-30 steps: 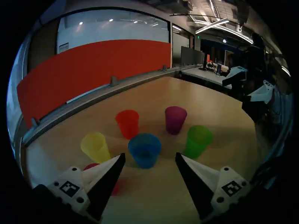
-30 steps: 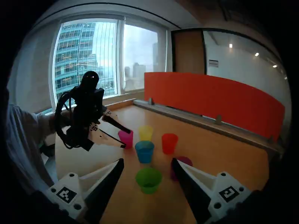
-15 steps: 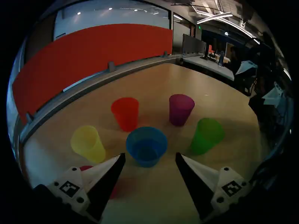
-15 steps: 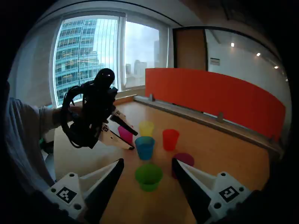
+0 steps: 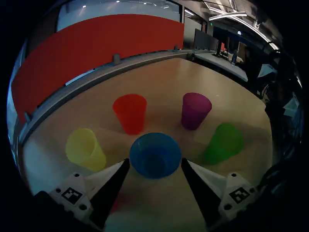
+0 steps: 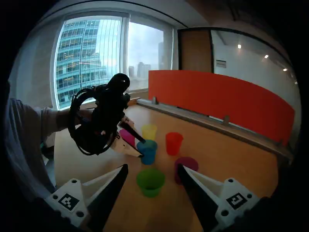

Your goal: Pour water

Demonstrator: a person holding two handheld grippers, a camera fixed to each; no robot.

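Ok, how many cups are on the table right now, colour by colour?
Blue cup: 1
Red cup: 1
Purple cup: 1
Green cup: 1
Yellow cup: 1
Pink cup: 1
Total: 6 cups

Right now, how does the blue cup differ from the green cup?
The blue cup is blue, the green cup green. The blue cup stands between the tips of the open jaws of the left gripper; the green cup stands ahead of the right gripper, whose jaws are also open. Both are upright, tapered, on the same table.
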